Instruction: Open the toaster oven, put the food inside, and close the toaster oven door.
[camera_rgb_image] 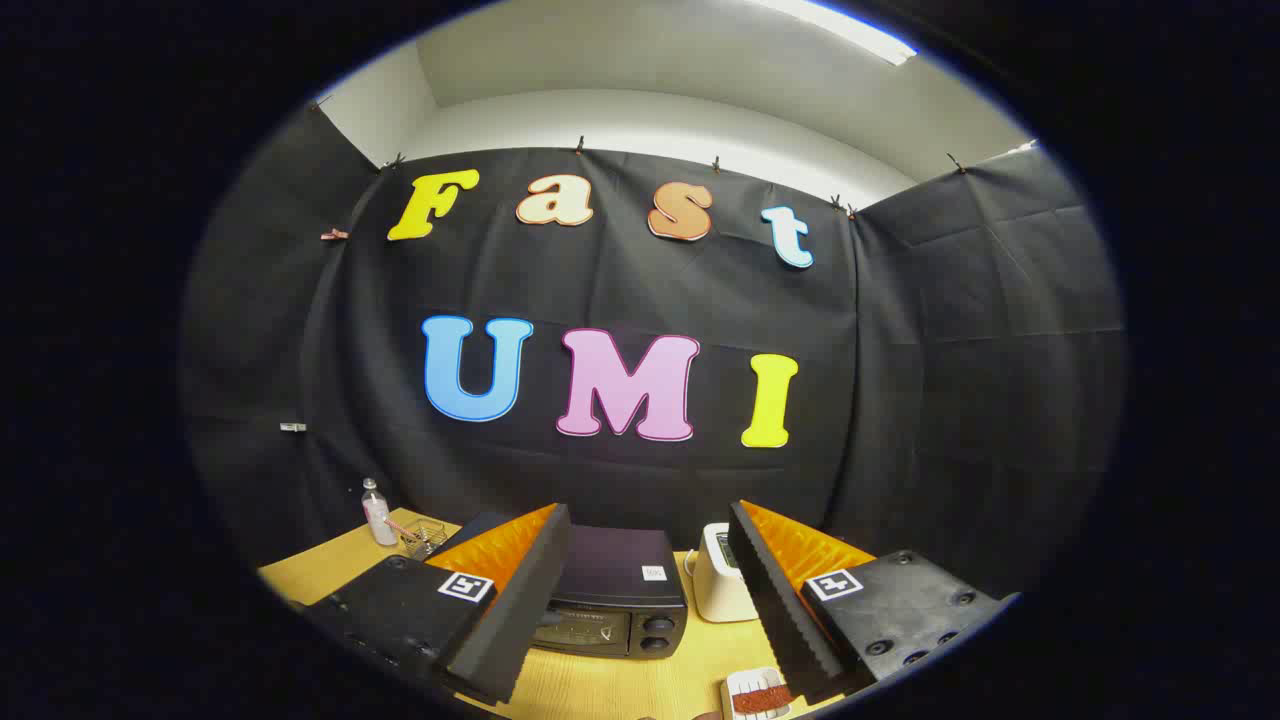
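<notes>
A black toaster oven (pixel 618 595) stands on the wooden table (pixel 620 685), seen between and just beyond my two fingers, its door shut and two knobs on its right side. My gripper (pixel 650 560) hangs above the table, open, with nothing between its fingers. A small white plate (pixel 755 695) with a reddish-brown piece of food (pixel 762 699) lies on the table by my right finger, close in front of the oven's right side.
A white appliance (pixel 720 585) stands to the right of the oven. At the far left of the table stand a small bottle (pixel 377 512) and a wire basket (pixel 425 538). Black cloth walls close the booth behind and at both sides.
</notes>
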